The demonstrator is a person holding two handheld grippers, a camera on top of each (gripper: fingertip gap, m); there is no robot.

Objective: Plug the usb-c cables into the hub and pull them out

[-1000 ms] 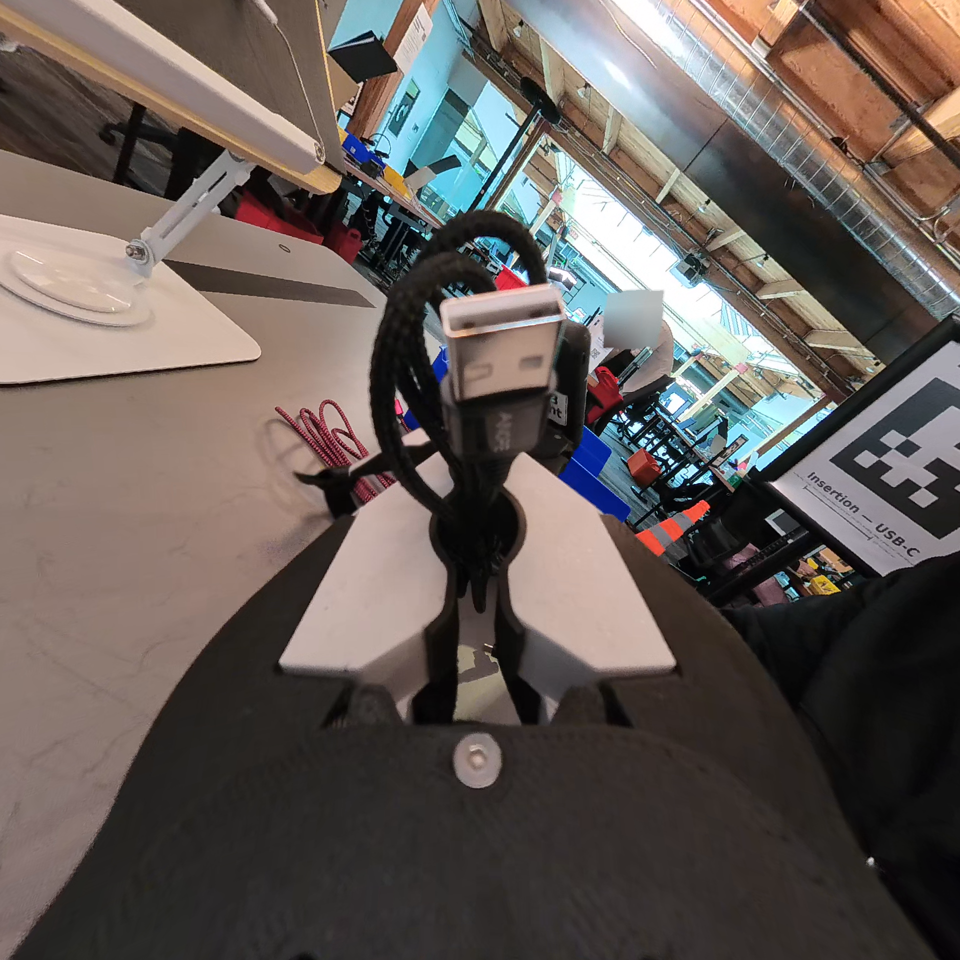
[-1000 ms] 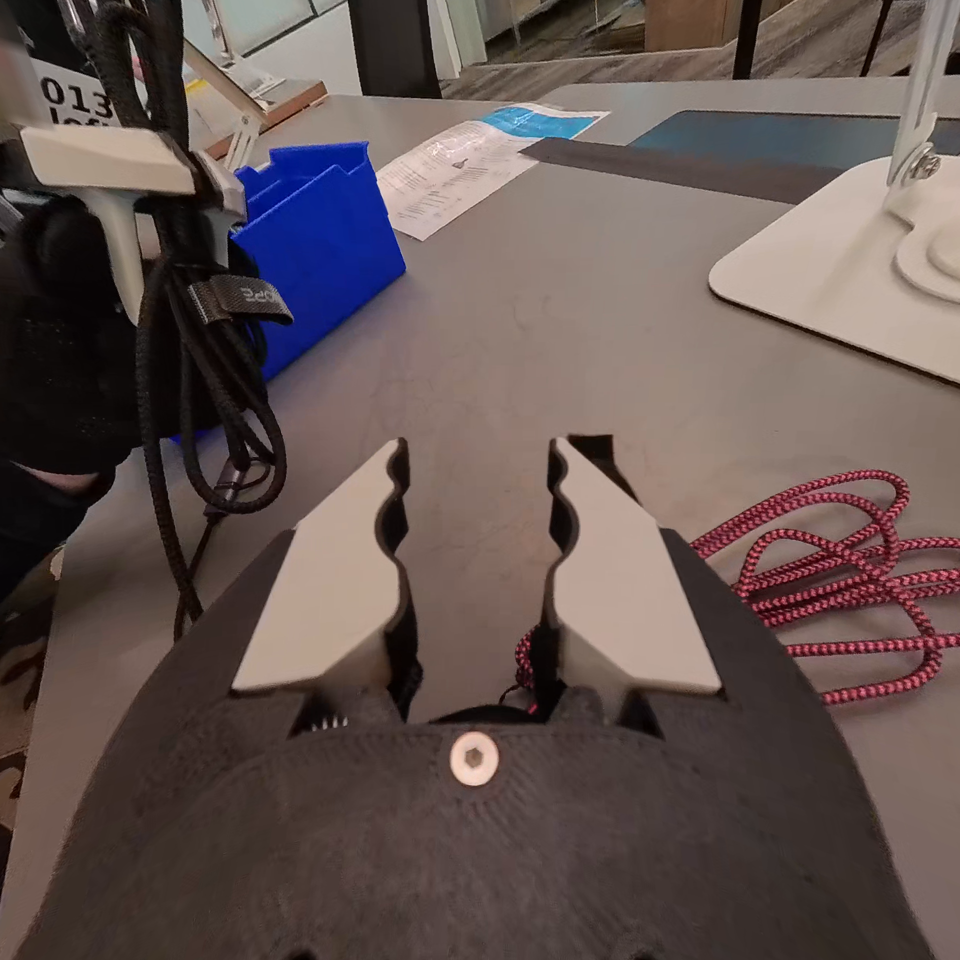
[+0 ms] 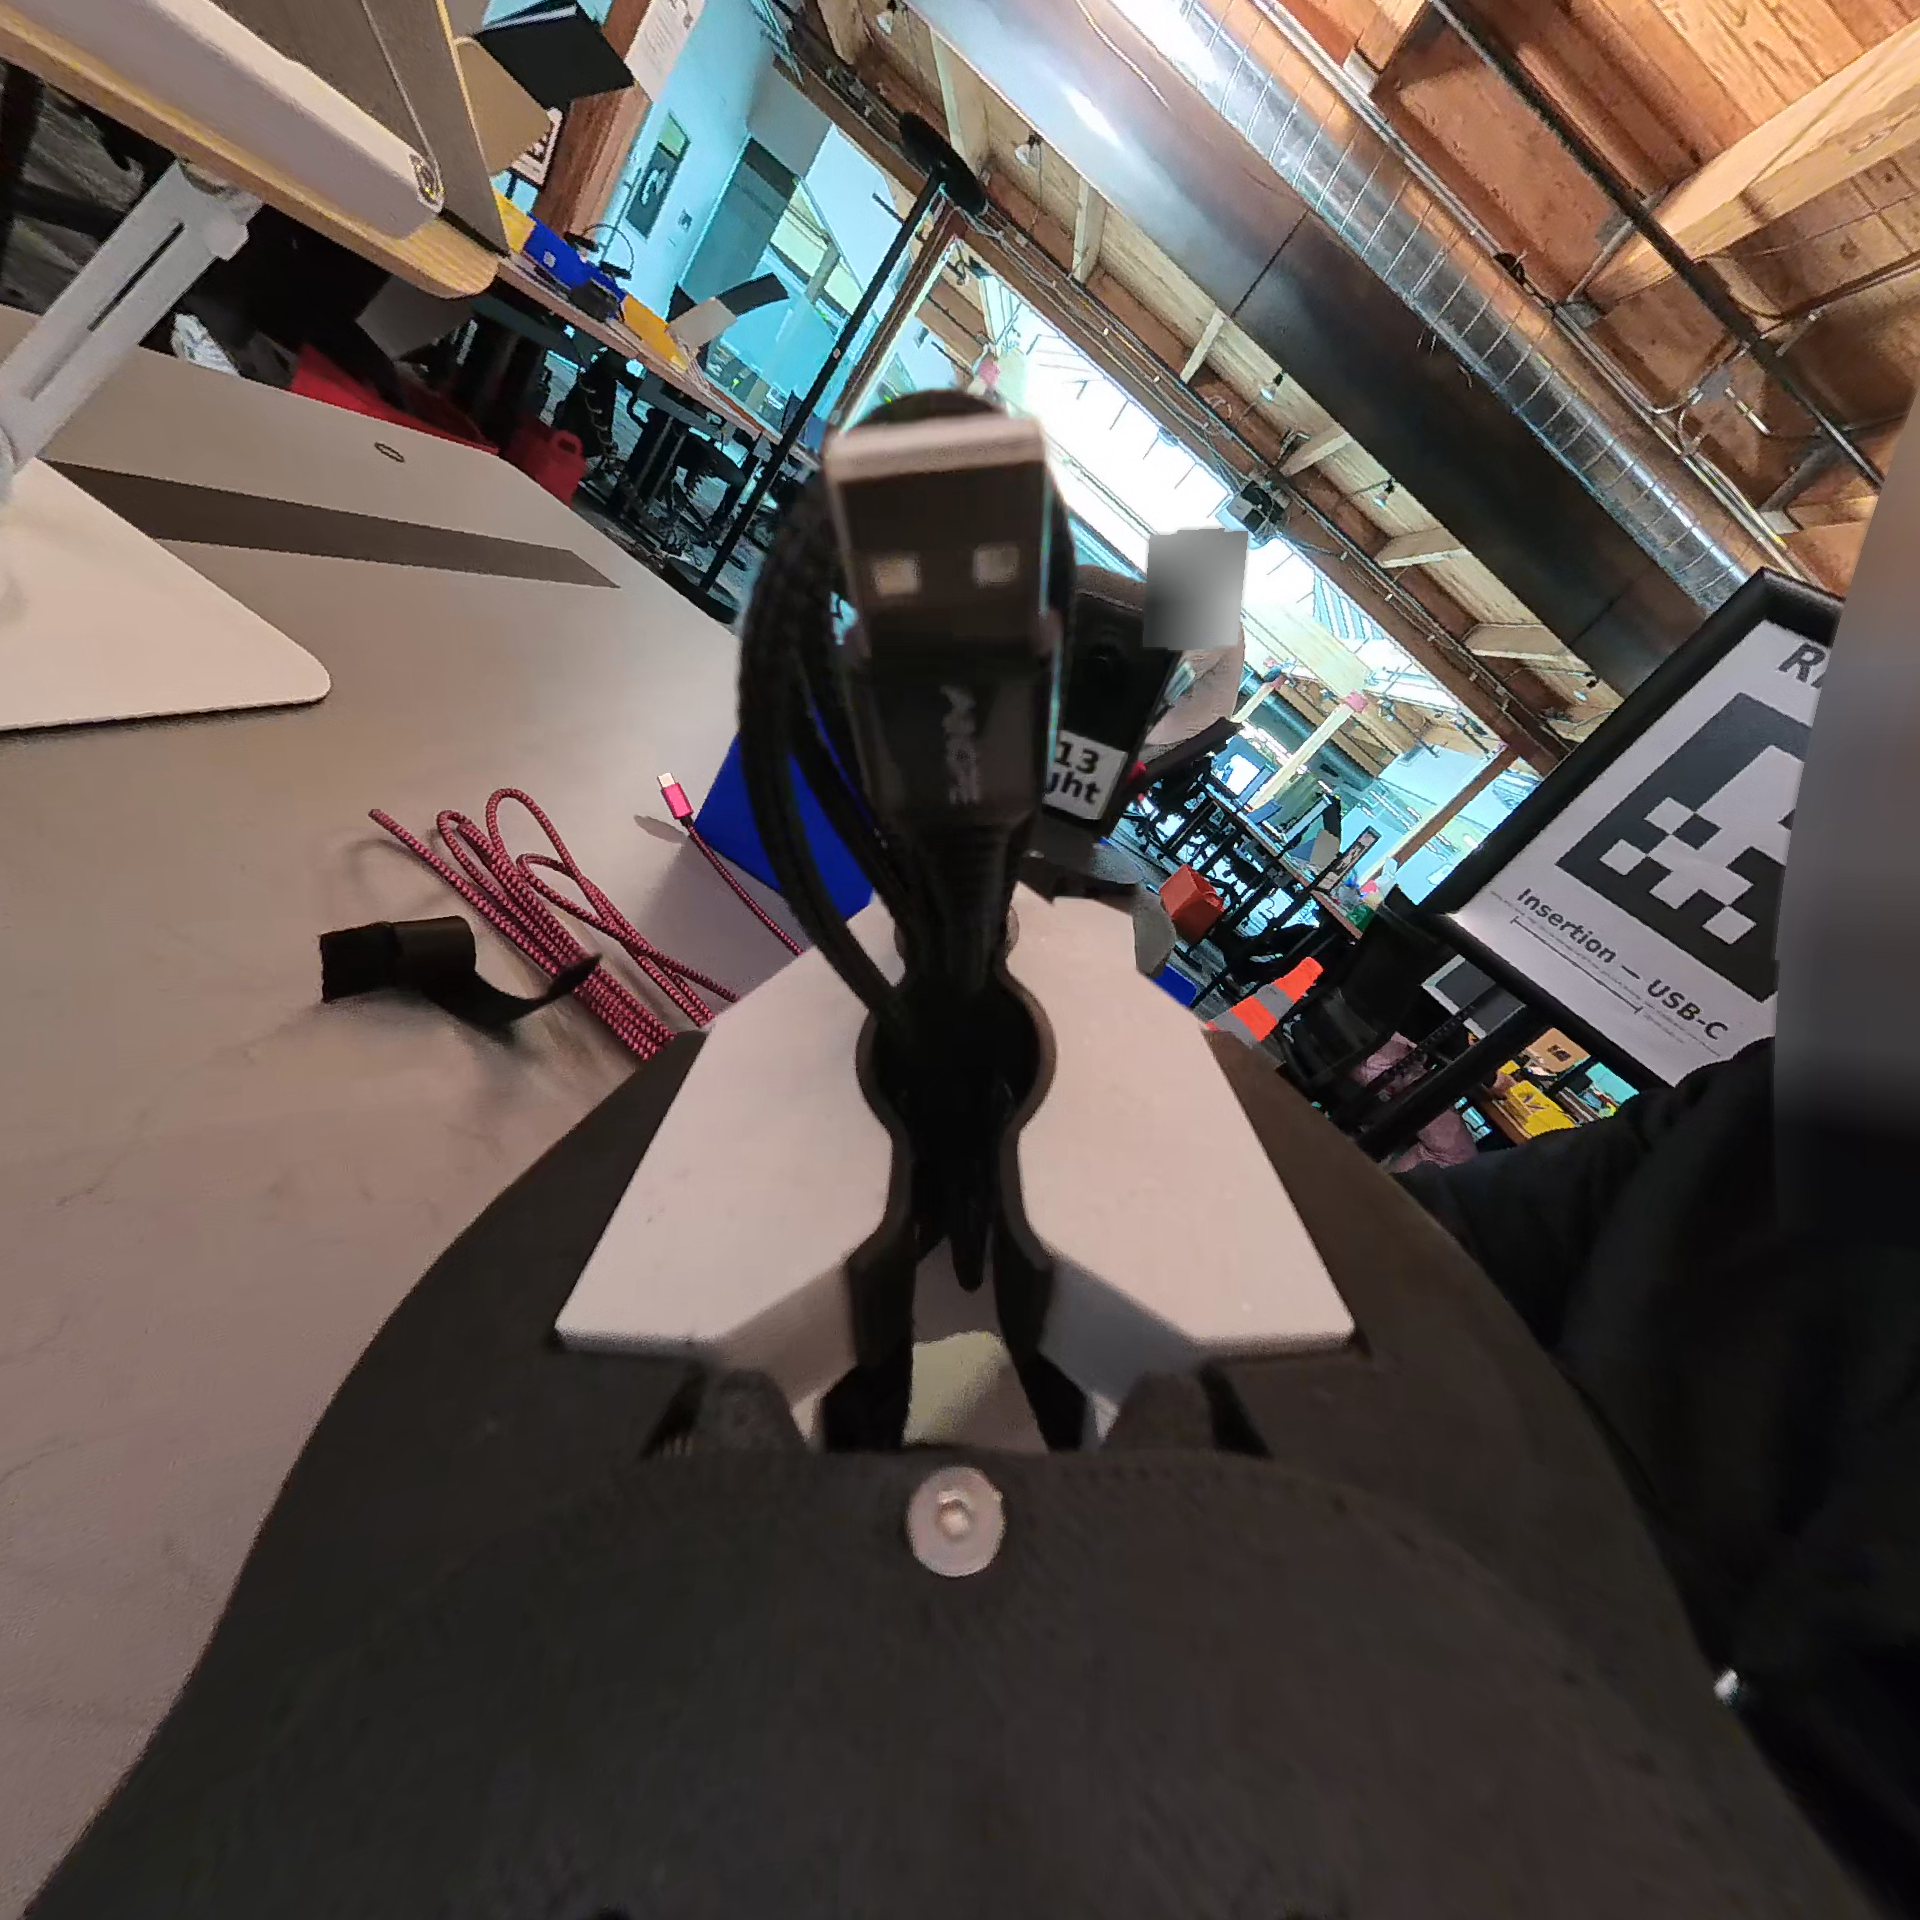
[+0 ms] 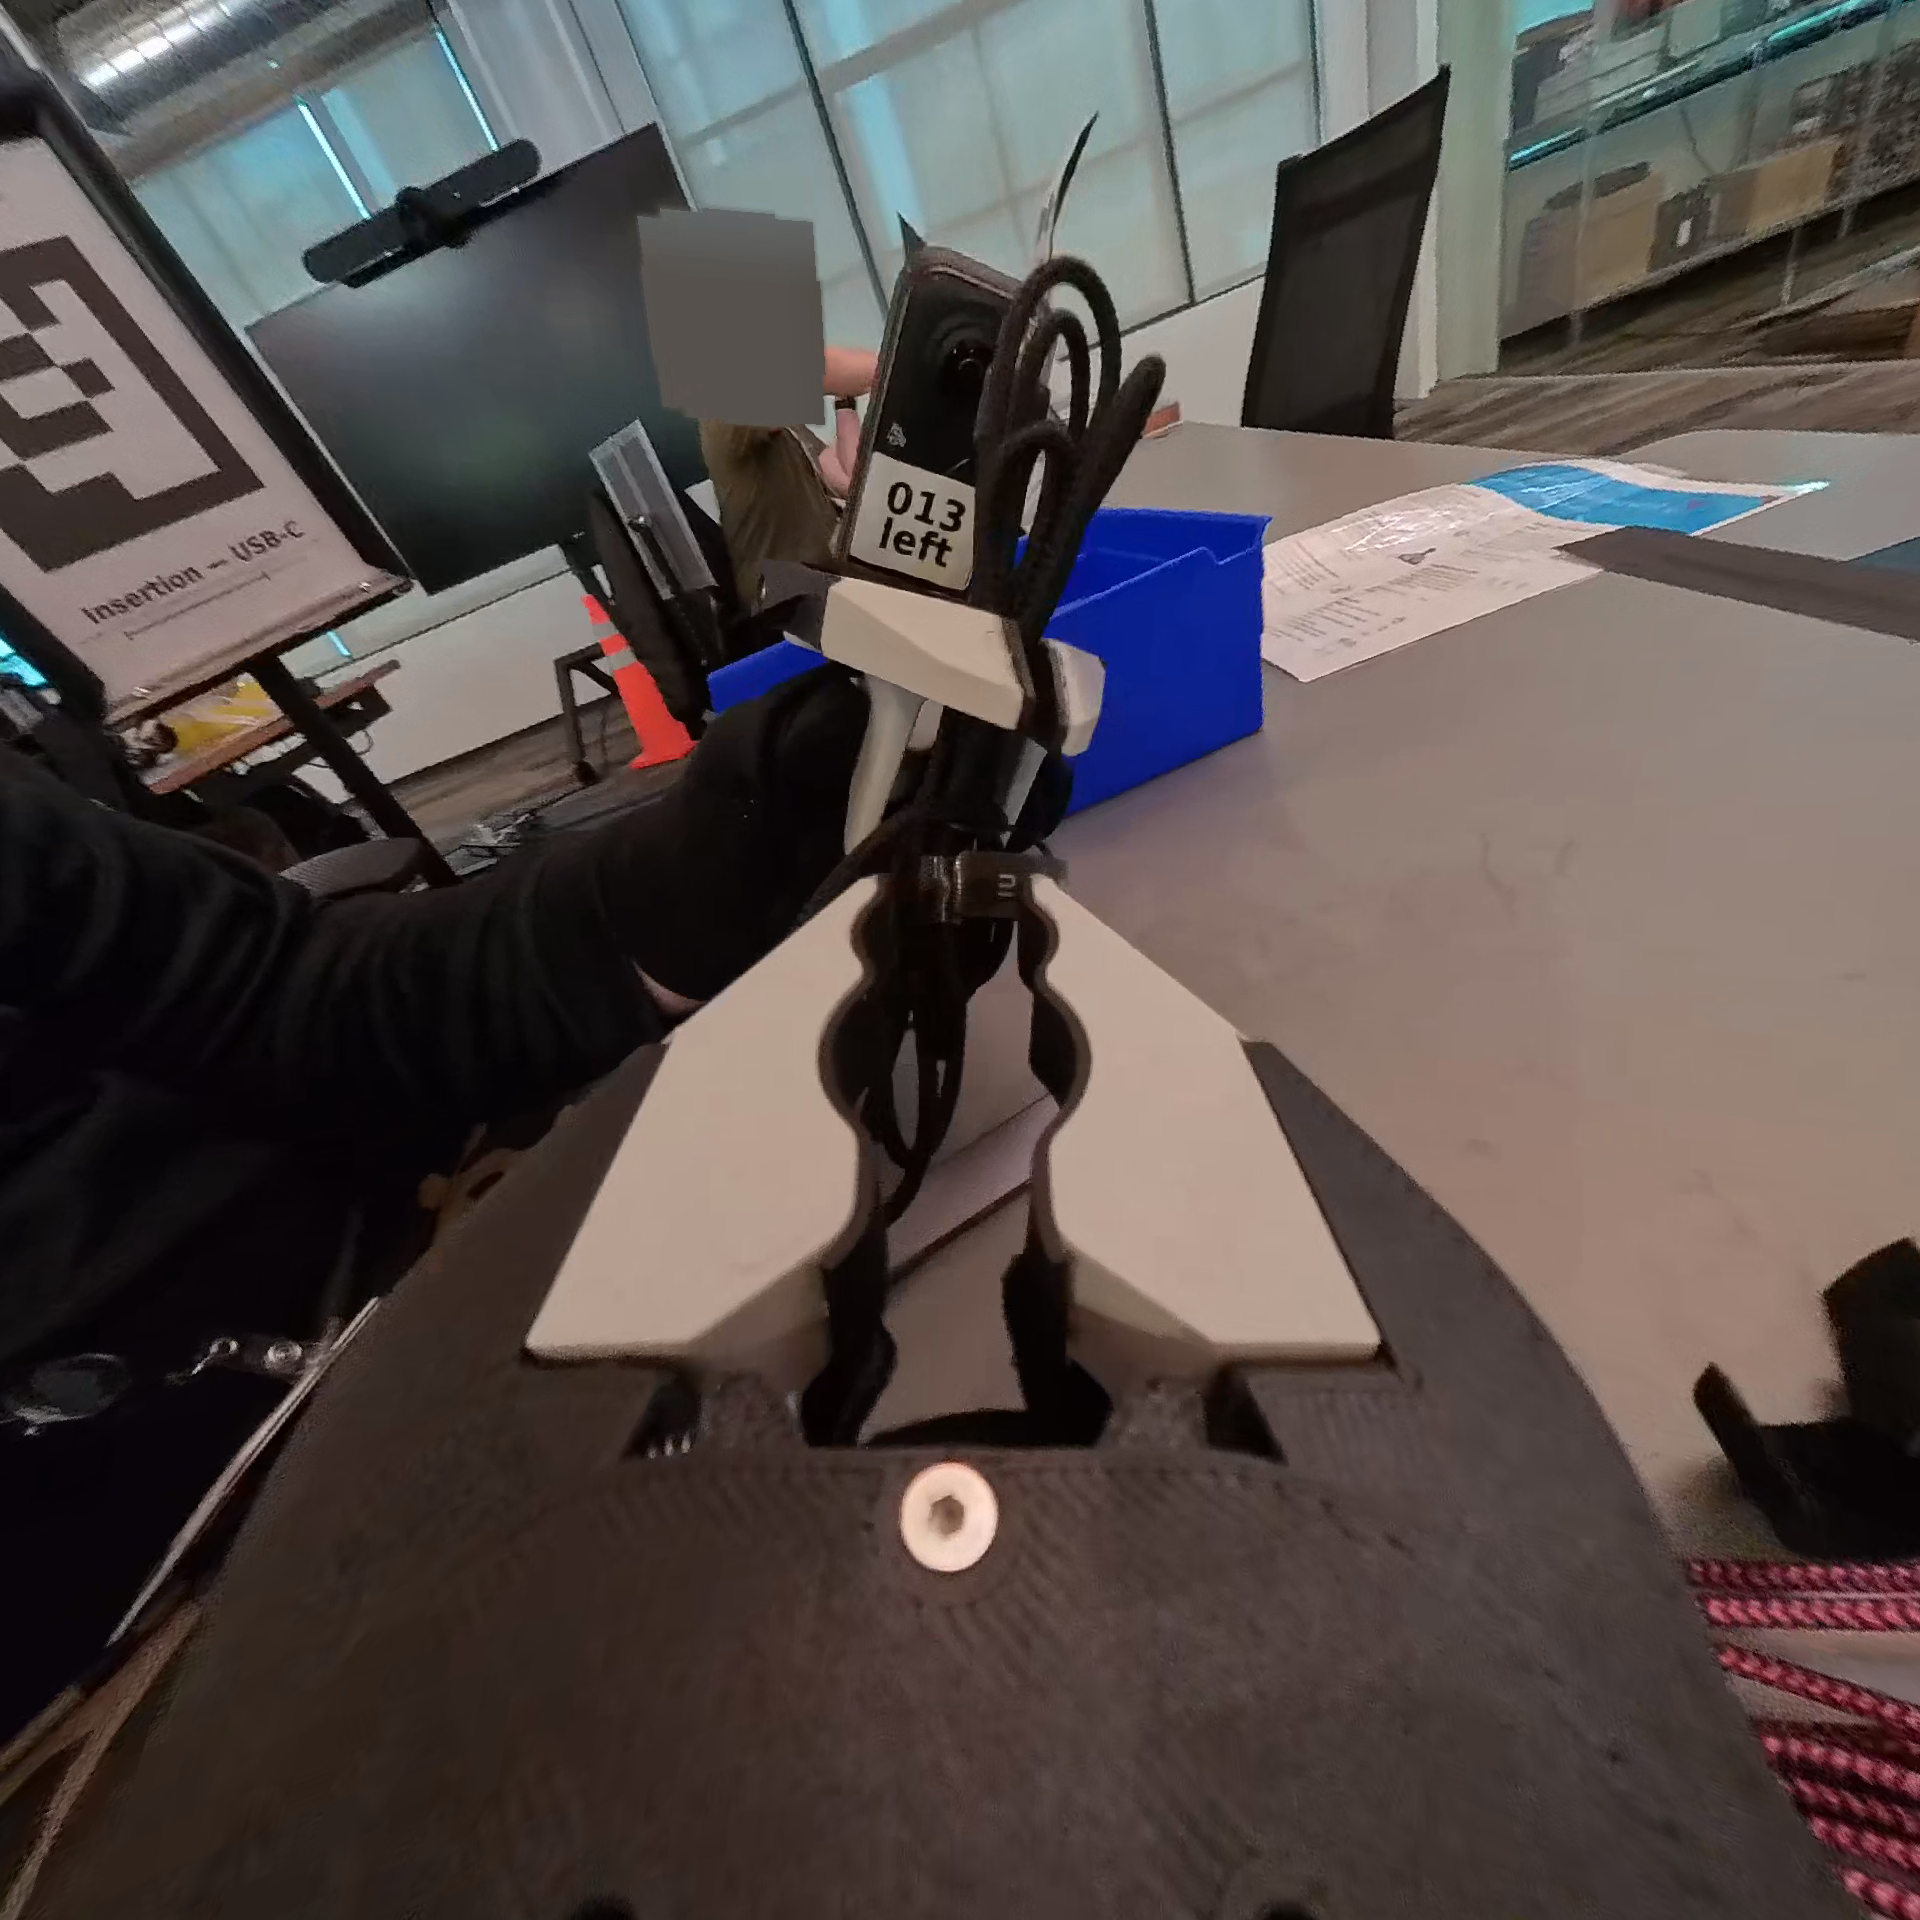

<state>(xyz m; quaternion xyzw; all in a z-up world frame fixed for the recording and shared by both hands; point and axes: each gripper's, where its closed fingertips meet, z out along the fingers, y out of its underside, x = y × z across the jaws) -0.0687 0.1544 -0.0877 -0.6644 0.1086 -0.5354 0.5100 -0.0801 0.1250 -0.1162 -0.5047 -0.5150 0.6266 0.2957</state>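
Risen off the table, right gripper [image 4: 951, 914] joins left gripper [image 3: 956, 956] on one black cable bundle [image 3: 904, 790].

Two grippers [image 3: 951, 997] [image 4: 951, 935]. Two cables: one black bundle [image 3: 914, 748] and one red braided cable [image 3: 561, 914] on the bench [image 3: 208, 1091]. One blue bin [image 4: 1153, 644]. One loose black strap [image 3: 400, 951]. One printed sheet [image 4: 1455, 561]. One orange cone [image 4: 634, 675].

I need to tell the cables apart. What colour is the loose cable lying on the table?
Pink-red braid flecked with black, on the cable; it shows best in the left wrist view.
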